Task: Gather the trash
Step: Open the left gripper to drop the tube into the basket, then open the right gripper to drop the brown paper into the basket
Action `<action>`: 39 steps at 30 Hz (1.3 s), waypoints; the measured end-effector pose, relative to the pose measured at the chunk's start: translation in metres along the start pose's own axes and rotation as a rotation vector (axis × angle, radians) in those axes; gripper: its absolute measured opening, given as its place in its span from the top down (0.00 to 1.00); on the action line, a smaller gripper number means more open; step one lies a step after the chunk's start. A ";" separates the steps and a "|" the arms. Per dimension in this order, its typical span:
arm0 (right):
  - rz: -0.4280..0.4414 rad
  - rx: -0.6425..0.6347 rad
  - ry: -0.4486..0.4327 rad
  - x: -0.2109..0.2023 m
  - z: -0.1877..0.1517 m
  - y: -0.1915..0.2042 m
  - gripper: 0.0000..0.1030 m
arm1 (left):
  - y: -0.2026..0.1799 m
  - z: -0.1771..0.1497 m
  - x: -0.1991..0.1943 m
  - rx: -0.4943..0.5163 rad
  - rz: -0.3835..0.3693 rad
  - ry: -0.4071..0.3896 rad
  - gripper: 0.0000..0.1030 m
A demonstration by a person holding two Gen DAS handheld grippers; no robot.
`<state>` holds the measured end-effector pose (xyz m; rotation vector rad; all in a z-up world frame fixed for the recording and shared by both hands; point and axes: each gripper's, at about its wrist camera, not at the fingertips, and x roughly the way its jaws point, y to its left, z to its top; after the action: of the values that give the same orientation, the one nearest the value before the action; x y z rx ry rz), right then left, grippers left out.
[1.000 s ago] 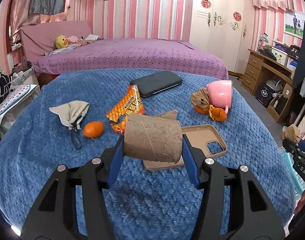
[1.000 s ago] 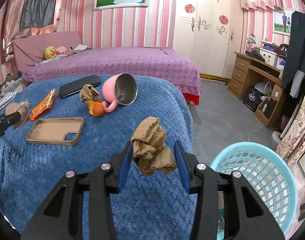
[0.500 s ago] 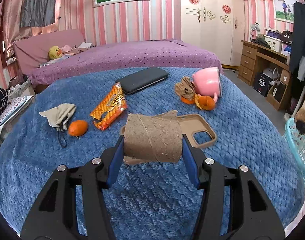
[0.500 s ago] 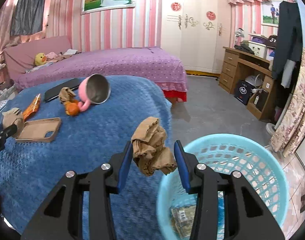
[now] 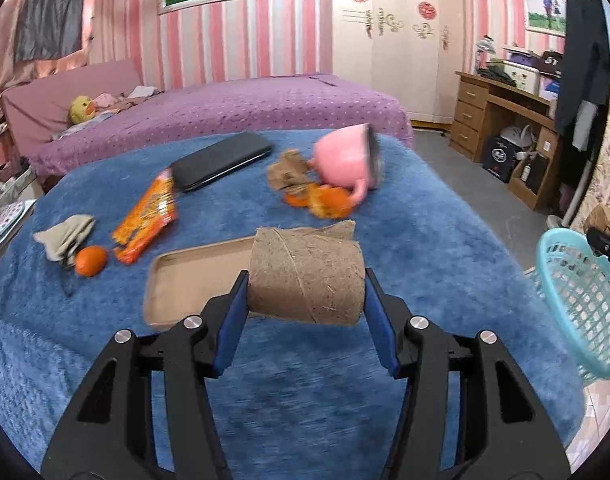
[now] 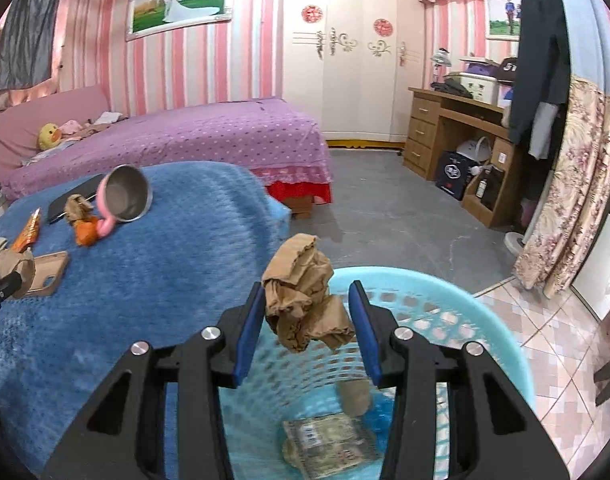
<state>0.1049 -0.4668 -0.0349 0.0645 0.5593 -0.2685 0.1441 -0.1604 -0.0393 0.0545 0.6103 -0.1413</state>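
My left gripper [image 5: 305, 292] is shut on a brown cardboard roll [image 5: 307, 276] and holds it above the blue blanket [image 5: 425, 232]. My right gripper [image 6: 307, 314] is shut on a crumpled brown paper [image 6: 305, 292] and holds it over the open light-blue basket [image 6: 493, 344], which holds some trash [image 6: 329, 444]. The basket also shows at the right edge of the left wrist view [image 5: 581, 296]. On the blanket lie an orange snack wrapper [image 5: 149, 216], orange peel [image 5: 325, 202] and a second crumpled paper [image 5: 287, 170].
A tipped pink mug [image 5: 349, 160], a black phone [image 5: 221, 160], a tan phone case [image 5: 193, 276], a small orange [image 5: 90, 260] and a grey cloth pouch [image 5: 65, 234] lie on the blanket. A purple bed [image 6: 185, 136] stands behind, a wooden desk [image 6: 457, 128] at right.
My right gripper has carried the crumpled paper to the right, from over the blanket to over the basket. My left gripper has swung right with the roll, so the basket has come into its view.
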 end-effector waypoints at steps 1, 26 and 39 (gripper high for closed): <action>-0.012 0.006 0.002 0.000 0.000 -0.009 0.58 | -0.010 0.004 -0.001 -0.008 -0.024 -0.003 0.48; -0.126 0.143 0.004 -0.012 -0.021 -0.125 0.58 | -0.236 -0.001 -0.004 0.211 -0.311 0.004 0.48; -0.103 0.153 0.000 -0.012 -0.021 -0.122 0.56 | -0.198 0.009 0.017 0.156 -0.215 0.032 0.15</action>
<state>0.0513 -0.5785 -0.0447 0.1838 0.5421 -0.4115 0.1335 -0.3594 -0.0438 0.1421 0.6356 -0.3969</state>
